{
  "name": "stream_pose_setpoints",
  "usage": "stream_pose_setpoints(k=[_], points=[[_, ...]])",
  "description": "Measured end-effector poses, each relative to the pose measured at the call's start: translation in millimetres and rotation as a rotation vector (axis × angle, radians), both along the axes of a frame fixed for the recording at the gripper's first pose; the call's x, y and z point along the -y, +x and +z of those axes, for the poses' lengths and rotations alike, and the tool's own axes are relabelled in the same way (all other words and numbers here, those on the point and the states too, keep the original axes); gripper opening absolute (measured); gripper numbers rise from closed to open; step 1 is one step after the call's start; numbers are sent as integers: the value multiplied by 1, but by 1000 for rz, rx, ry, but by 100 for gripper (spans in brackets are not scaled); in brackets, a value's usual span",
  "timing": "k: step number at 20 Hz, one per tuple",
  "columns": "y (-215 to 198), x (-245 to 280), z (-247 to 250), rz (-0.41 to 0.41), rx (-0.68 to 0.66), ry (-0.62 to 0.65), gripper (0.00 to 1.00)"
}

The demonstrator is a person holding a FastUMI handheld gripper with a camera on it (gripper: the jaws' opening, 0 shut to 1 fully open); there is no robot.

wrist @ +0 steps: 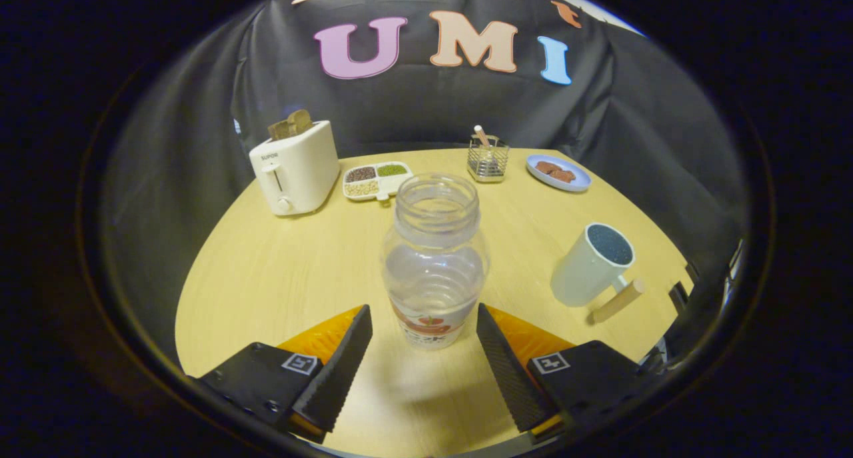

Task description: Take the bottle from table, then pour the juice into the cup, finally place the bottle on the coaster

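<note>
Bottle [434, 261] between open tool [424, 325] fingers

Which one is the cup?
Look on the round table. Past the open gripper and the clear bottle standing between its fingers, off to the right, is the cup. It is pale, with a wooden stick handle.

Clear uncapped bottle [434, 258] stands upright on the table; pale mug-shaped cup [592, 265] stands well apart.

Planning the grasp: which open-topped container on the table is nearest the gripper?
The clear bottle, uncapped and upright just ahead of the open gripper. The white cup and wire basket stand farther off.
</note>
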State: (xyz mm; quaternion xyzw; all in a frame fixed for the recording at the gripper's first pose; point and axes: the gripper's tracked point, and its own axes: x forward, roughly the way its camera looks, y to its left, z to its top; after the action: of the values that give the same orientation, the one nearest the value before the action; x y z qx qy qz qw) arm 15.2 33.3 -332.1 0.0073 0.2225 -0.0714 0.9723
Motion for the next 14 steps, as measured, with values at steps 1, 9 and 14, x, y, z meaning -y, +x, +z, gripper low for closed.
stream_pose_setpoints(k=[1,9,14], points=[[4,1,-5,-1,-5,0,99],[34,7,-21,-4,1,-14,99],[52,10,-24,-4,20,-21,99]])
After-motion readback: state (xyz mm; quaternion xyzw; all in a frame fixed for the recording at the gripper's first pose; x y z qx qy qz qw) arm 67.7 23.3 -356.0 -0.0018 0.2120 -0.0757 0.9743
